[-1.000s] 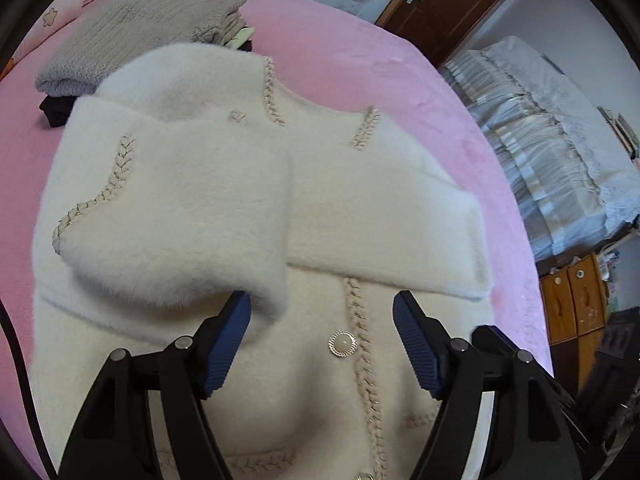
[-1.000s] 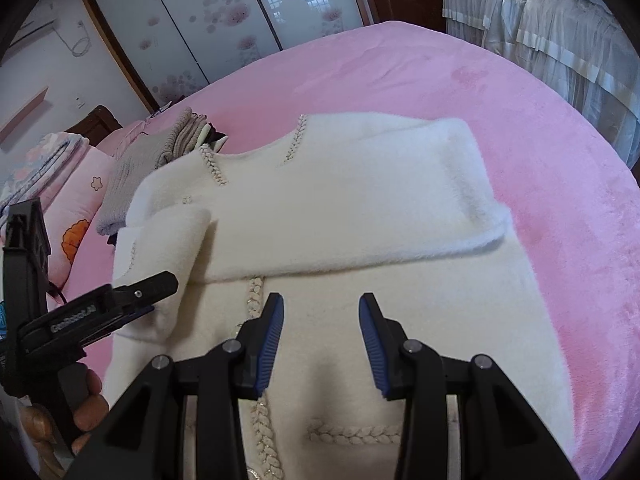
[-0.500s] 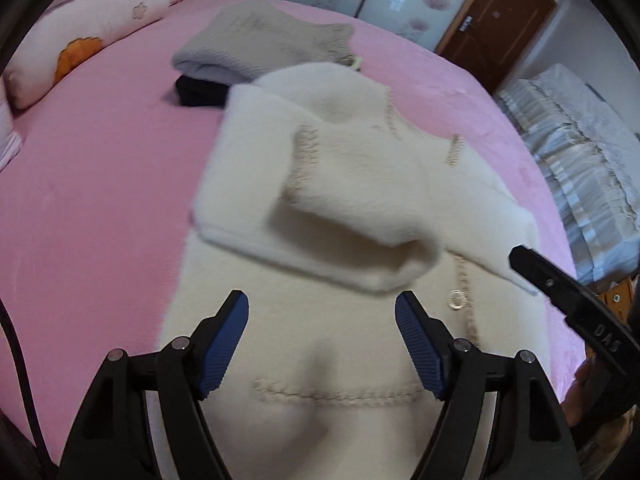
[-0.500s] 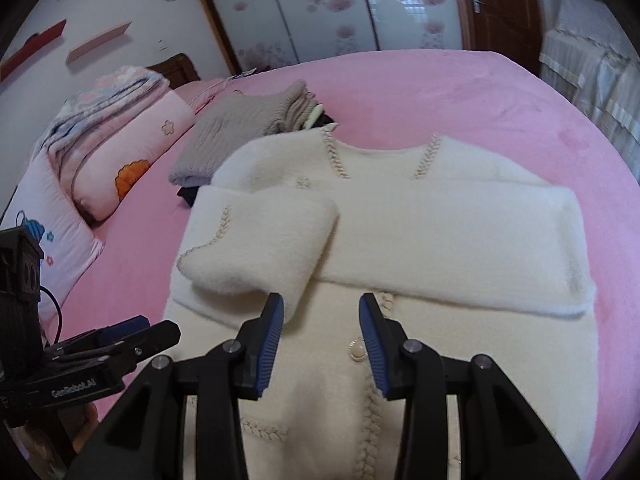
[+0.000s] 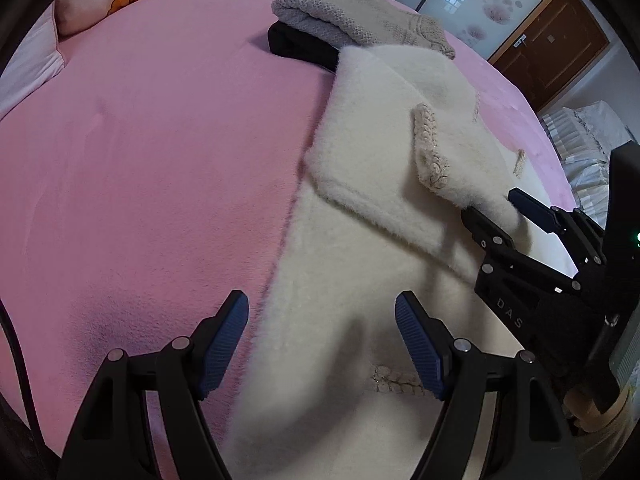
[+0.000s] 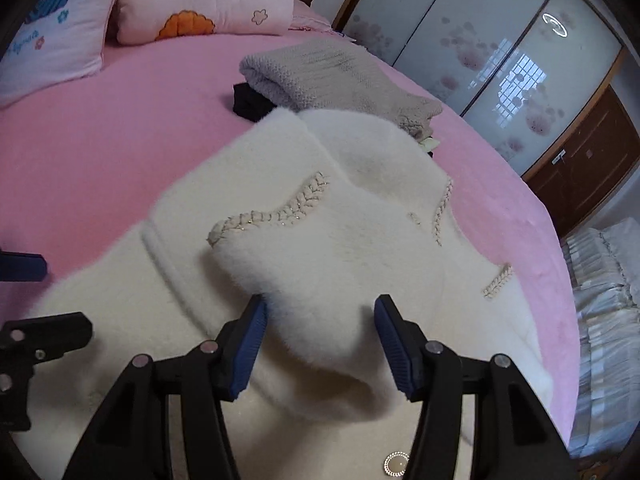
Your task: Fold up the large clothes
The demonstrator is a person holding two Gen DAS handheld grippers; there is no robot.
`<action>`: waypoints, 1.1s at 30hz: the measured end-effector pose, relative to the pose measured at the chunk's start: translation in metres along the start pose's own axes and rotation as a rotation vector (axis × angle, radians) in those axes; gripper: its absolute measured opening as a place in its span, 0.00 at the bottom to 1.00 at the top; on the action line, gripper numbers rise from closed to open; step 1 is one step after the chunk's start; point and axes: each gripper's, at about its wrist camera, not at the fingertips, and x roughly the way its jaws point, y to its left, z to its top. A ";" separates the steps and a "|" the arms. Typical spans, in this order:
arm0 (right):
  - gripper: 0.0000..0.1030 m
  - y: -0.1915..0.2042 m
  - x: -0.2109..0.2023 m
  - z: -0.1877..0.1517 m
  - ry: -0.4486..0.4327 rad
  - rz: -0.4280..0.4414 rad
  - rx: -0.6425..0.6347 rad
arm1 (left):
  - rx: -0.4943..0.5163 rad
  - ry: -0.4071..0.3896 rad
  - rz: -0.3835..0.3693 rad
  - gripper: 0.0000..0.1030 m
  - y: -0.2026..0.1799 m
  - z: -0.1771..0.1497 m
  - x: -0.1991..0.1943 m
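Left wrist view showed me how far I had swung in the last second: a moment earlier my left gripper [image 5: 320, 344] hung over the coat's button front, and now its fingers stood wide apart with nothing between the pads, straddling the left side edge of the cream fluffy coat [image 5: 360, 280] where it met the pink bed [image 5: 160, 160]. One finger sat over bare pink cover, the other over fur near a braided trim line.

Right wrist view told the other half. My right gripper [image 6: 320, 344] had rolled round and come in on the folded sleeve cuff [image 6: 328, 340], which now bulged up between its fingers. Those jaws were opening as I watched; the left pad looked to brush the fur, the right pad stood clear, so I read no grip there. From the left camera the same gripper showed beyond my right finger, its tips at the end of that sleeve.

Both sleeves already lay across the chest, so I judged the sleeve stage done and the hands now placing for a body fold. Beyond the fingertips, touching the coat's collar end, sat the folded grey knit [image 6: 332, 76] on a black garment [image 6: 248, 102]. Whether the cuff would stay flat once I withdrew, I could not tell.
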 end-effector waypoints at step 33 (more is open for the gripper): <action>0.48 -0.256 0.058 -0.138 0.148 0.197 0.881 | 0.217 -0.036 0.135 0.72 -0.051 0.111 0.051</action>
